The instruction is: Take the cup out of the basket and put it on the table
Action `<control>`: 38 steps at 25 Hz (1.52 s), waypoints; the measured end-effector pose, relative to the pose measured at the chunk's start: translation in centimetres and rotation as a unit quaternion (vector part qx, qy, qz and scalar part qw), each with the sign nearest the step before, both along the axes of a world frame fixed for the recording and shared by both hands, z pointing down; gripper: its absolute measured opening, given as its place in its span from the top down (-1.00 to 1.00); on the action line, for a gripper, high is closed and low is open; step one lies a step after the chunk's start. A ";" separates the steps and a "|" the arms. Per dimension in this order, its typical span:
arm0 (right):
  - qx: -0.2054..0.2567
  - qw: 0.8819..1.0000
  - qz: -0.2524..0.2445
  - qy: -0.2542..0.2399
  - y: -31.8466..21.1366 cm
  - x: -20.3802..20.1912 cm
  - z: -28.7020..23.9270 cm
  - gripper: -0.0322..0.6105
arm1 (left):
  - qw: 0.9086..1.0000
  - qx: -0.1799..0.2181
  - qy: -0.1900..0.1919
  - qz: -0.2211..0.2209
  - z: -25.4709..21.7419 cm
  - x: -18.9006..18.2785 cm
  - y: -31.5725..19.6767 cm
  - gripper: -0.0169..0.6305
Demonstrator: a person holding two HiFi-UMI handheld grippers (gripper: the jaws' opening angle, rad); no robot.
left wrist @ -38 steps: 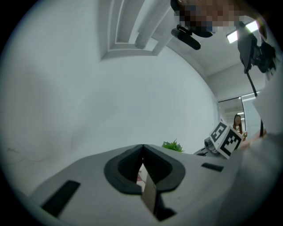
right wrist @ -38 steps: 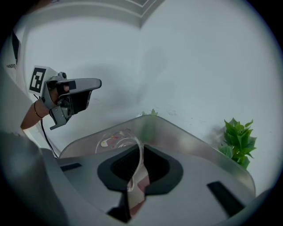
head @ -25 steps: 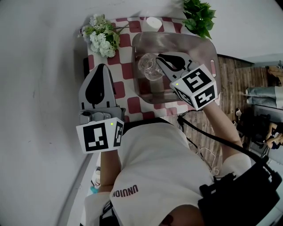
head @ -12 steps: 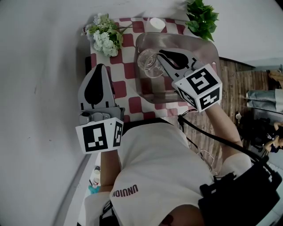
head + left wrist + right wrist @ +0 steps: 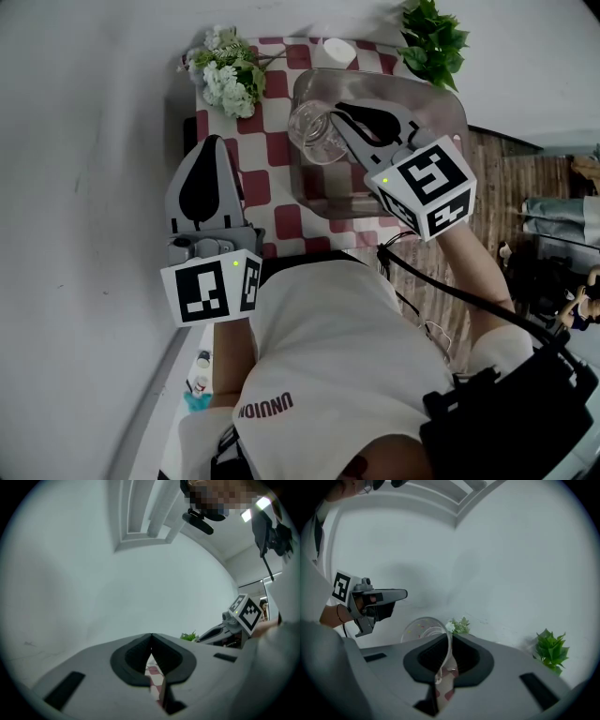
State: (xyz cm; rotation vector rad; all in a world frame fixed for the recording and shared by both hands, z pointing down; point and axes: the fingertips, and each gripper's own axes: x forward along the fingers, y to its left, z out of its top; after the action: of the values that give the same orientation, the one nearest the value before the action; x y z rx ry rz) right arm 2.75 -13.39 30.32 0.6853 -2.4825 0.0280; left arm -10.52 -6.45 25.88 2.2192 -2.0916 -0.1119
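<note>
While the checkered counter (image 5: 272,150) takes up the far middle of the head view, the grey see-through basket (image 5: 394,80) sits on its right half, with one wall reaching the counter's right edge.

Over the basket's left side hangs the right claw (image 5: 337,117), pointing away from the person. The right gripper view shows this claw (image 5: 450,637) closed on the cup (image 5: 423,629). The glass wall runs down between the two dark pads, and the round body bulges out to the left of the tips.

From above, the cup (image 5: 314,136) is clear glass, held just ahead and to the left of the claw tips. It lies across the basket's left rim, part over the basket and part over the checkered cloth. I cannot tell whether it touches the rim.

Well to the left of the basket, the left claw (image 5: 212,145) is held above the counter's near left part. In its own view this claw (image 5: 151,638) has its tips together with nothing between them.

White flowers (image 5: 225,75) lie at the far left corner, and a green plant (image 5: 431,37) stands beyond the basket. A small white round thing (image 5: 335,49) sits between them.
</note>
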 end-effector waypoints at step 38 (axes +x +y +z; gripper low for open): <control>-0.016 0.993 -0.108 -0.044 5.3 -7.8 -1.2 0.78 | 0.996 0.000 -0.004 -0.093 -0.3 -4.6 4.4 0.91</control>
State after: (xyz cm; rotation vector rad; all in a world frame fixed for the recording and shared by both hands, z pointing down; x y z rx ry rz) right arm -5.05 -8.12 29.10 0.4074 -2.6211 0.0175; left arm -15.15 -2.07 25.62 2.0231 -2.2993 -0.1168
